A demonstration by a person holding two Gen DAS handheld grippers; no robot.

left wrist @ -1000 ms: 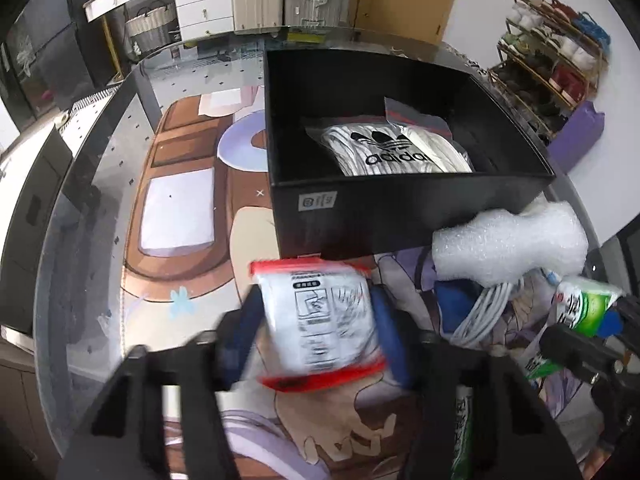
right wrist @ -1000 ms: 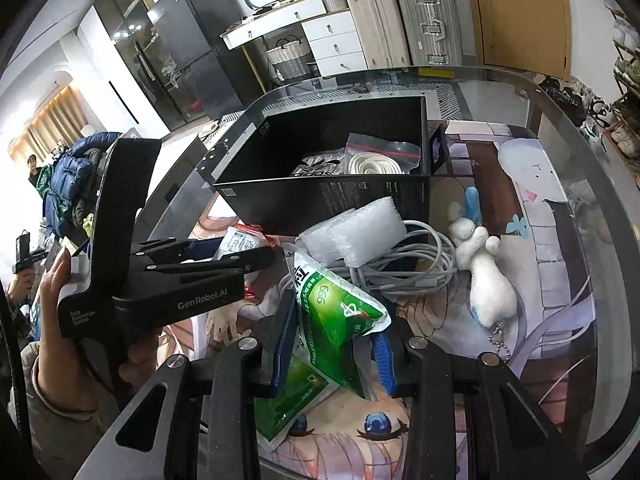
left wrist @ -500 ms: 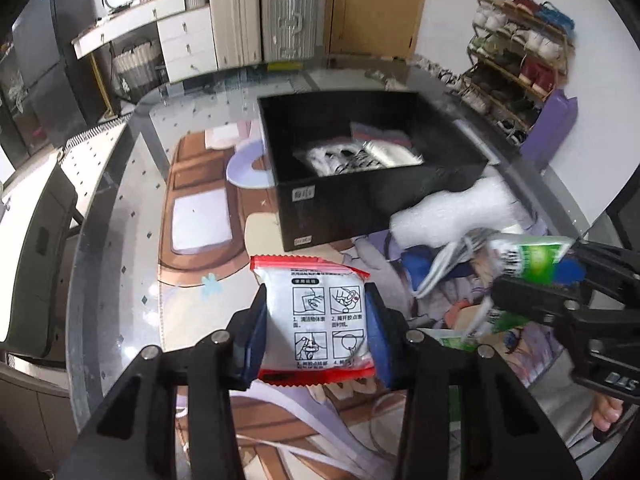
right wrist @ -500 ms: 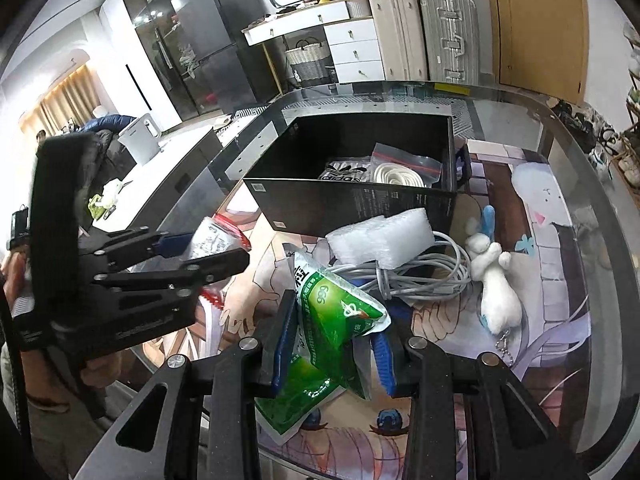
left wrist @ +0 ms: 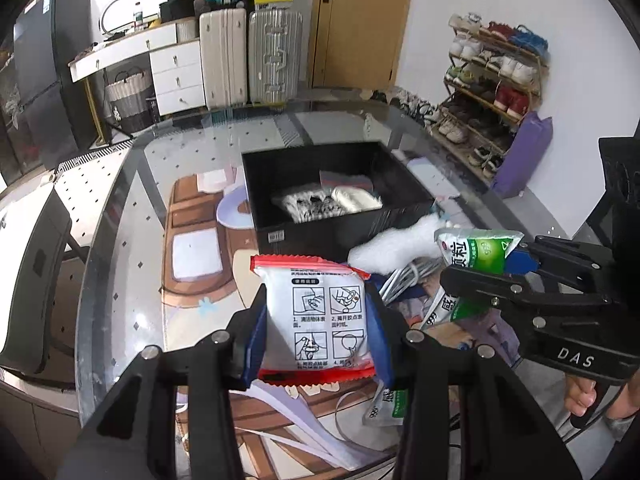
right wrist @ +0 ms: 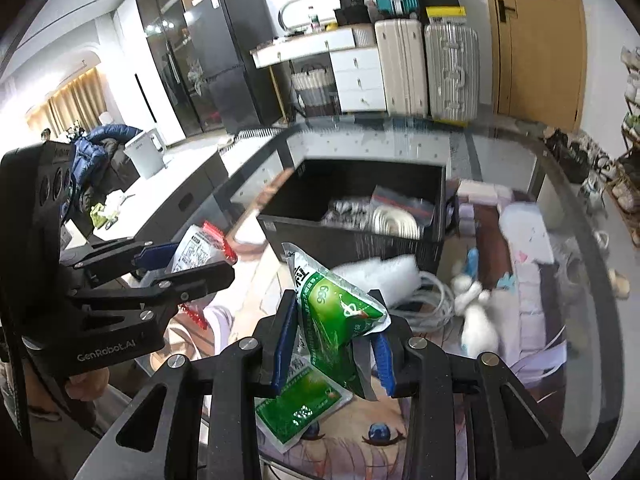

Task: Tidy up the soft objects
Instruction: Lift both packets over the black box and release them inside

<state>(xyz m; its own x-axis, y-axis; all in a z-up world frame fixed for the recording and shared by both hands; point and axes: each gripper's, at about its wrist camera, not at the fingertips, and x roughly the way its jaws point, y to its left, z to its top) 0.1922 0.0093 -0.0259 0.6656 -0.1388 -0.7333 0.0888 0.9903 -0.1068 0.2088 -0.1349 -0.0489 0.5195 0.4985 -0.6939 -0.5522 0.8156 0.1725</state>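
L gripper (left wrist: pixel 318 330) w/ white packet (left wrist: pixel 320 318); R gripper (right wrist: pixel 334 344) w/ green pouch (right wrist: pixel 340 308)

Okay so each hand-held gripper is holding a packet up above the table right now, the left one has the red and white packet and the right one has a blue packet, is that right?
Not quite: the colour is wrong. The right hand-held gripper holds a green packet, not a blue one; only its finger pads are blue. The right wrist view shows this. The rest stands: the left hand-held gripper holds the red and white packet, and both are above the table.
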